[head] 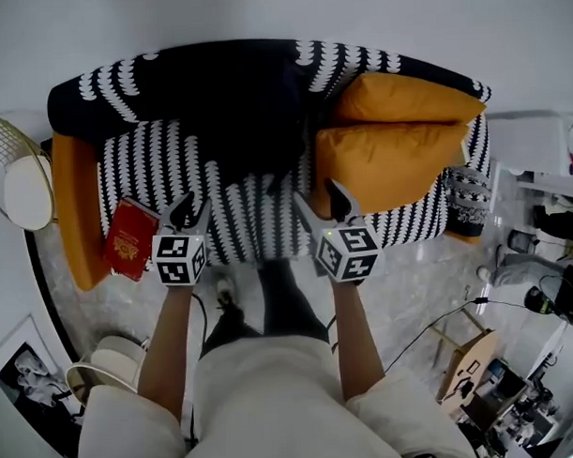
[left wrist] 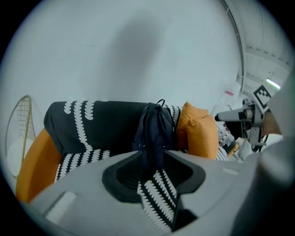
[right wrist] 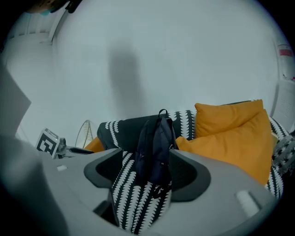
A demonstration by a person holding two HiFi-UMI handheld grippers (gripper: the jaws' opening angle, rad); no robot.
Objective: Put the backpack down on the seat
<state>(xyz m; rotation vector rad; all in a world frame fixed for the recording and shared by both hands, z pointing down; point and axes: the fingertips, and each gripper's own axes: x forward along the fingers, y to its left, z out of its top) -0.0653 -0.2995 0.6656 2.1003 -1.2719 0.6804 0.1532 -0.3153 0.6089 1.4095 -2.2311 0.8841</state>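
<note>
Item: backpack [right wrist: 156, 147], dark navy, standing upright on the seat of the sofa [head: 172, 171], its back against the dark backrest and its top loop raised; it sits about mid-seat, just beside the orange cushions [head: 396, 144]. Left gripper [head: 190, 214]: fingers apart, nothing held, only the patterned seat showing through the gap. Right gripper [head: 320, 208]: fingers apart, likewise empty. Both are held at the front edge of the seat, well apart from the bag. Step in hand, as judged: the set-down looks complete, so what is left is leaving the bag undisturbed. Handling note: keep both pairs of fingers spread and clear of the straps and top loop, since a snag could tip a soft bag that is held up only by the backrest. Check that it leans squarely and does not slump toward the seat edge. Surface: a two-seat sofa in black-and-white scalloped fabric, soft and yielding, likely to let the bag settle. It carries an orange bolster [head: 75, 212] at the left end, a red booklet [head: 129, 240] on the seat beside it, and a patterned pillow [head: 468, 198] at the right end. Room: plain white wall behind, pale marbled floor [head: 410, 285], a wire basket [head: 7, 149] at the left, and shelving, cables and loose equipment at the right.
</note>
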